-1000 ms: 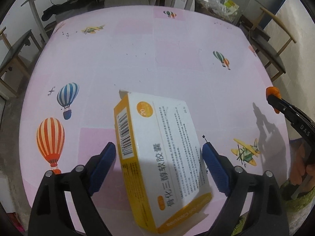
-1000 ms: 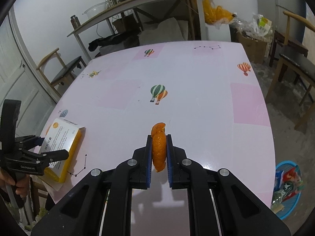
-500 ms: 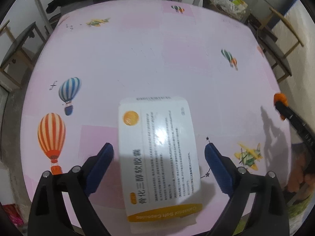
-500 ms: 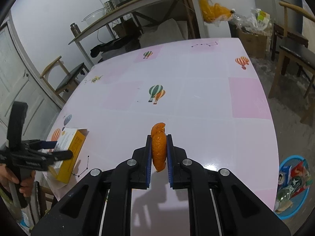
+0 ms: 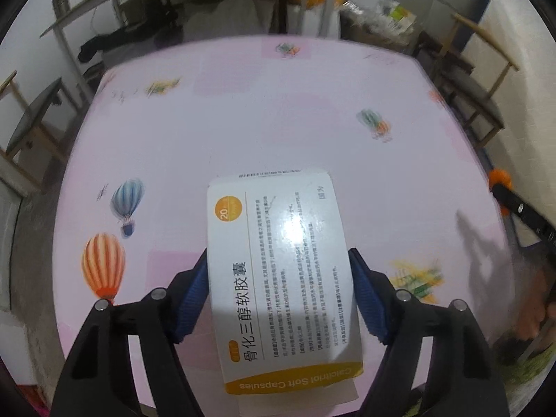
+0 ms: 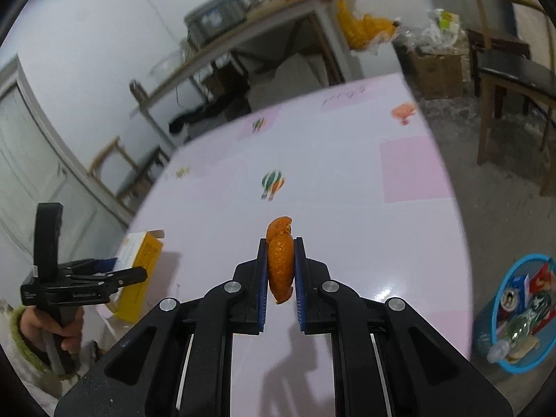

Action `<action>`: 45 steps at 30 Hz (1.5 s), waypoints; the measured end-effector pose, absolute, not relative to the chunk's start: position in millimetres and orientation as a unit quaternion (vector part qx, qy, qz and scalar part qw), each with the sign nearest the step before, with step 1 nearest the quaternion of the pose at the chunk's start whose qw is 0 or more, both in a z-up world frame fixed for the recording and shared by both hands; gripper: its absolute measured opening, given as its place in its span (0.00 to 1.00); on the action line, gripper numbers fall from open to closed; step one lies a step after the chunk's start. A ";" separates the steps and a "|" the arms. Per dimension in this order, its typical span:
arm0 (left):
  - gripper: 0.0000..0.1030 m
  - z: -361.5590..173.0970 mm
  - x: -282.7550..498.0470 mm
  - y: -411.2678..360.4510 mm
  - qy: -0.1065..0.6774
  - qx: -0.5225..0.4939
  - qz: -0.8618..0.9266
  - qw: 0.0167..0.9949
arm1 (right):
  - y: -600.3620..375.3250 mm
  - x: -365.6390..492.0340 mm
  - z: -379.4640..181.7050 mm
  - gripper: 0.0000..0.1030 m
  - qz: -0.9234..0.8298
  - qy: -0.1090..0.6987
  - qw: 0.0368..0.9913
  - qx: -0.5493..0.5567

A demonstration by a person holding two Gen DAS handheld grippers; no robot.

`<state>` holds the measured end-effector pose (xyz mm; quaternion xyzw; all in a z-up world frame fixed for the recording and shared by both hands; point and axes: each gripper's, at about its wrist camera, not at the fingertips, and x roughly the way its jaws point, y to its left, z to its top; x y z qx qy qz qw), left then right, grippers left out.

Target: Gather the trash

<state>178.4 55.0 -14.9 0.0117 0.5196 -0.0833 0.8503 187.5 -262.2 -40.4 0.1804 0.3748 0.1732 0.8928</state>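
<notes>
1. Left wrist view: the left gripper [image 5: 279, 290] pinches the sides of the medicine box [image 5: 283, 271] near the tabletop's [image 5: 243, 111] near edge, ready to lift.
2. Right gripper [image 6: 280, 271] holds orange peel [image 6: 279, 260] clamped, likely bound for the blue trash basket [image 6: 486, 316] on the floor.

Dim indoor light. Overhead glare whitens the medicine box [image 5: 281, 260] and glints on the worktop [image 6: 385, 293]. Soft shadows fall near the camera. Backgrounds smear with motion blur; fisheye distortion bends edges into black corners.
</notes>
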 end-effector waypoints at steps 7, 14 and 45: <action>0.71 39.4 191.5 -74.6 0.463 0.039 -0.221 0.857 | -387.1 115.4 -23.7 0.12 0.062 0.300 0.911 0.278; 0.71 18.8 209.6 -261.1 0.504 0.060 -0.376 0.775 | -528.4 42.6 -96.4 0.12 -0.115 0.330 0.844 0.407; 0.89 -29.8 194.6 -391.7 0.523 0.050 -0.453 0.721 | -601.1 39.4 -204.3 0.59 -0.218 0.360 0.779 0.465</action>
